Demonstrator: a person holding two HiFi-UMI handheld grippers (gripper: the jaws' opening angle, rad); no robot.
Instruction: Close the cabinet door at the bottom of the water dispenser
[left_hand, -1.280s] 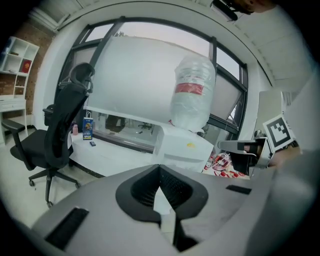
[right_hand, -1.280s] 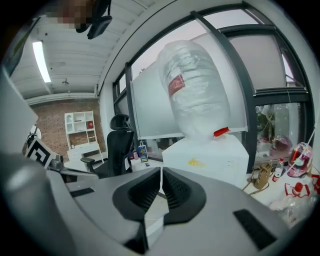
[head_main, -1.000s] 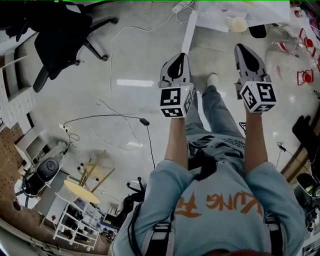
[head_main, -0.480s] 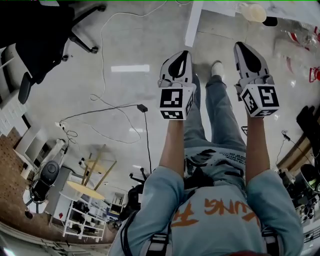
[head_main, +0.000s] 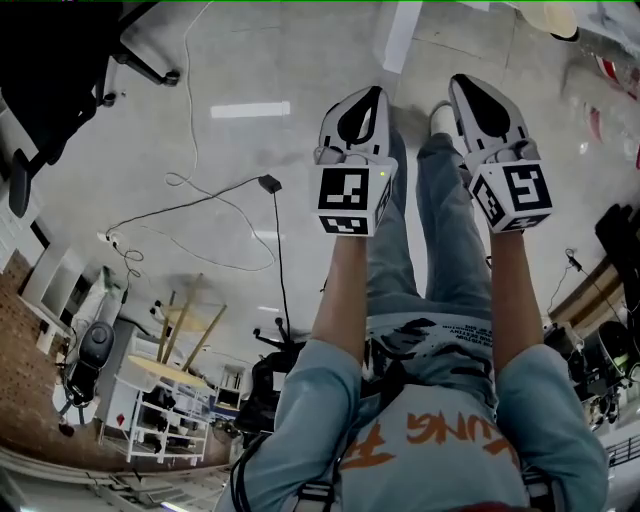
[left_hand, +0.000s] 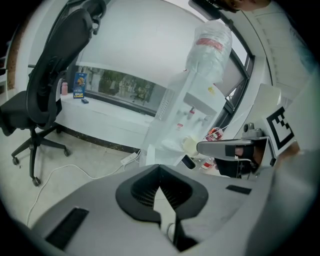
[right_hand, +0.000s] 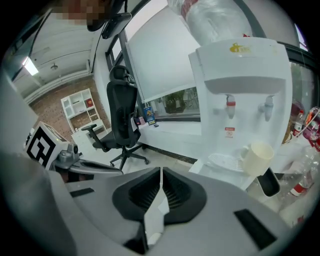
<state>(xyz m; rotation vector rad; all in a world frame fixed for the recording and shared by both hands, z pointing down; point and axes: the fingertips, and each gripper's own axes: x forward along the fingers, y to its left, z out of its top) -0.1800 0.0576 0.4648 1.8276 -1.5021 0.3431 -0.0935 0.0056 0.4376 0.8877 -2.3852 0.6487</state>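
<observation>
Showing orange shirt lettering (head_main: 432, 436), red dispenser label (right_hand: 229, 133)

- The floor (head_main: 250, 170) is pale grey and glossy, with ceiling lights mirrored in it.
- A black office chair (right_hand: 122, 125) stands on it on a star-shaped base with wheels.
- A thin black cable (head_main: 190, 208) loops across the floor and ends in a small black plug block (head_main: 268, 183).
- A white cable (left_hand: 87, 176) runs to a white power strip (left_hand: 129, 159), which lies near the foot of the water dispenser (right_hand: 240, 95).
- The white water dispenser stands on the floor.
- The person's pale shoe (head_main: 441, 115) is planted on it.
</observation>
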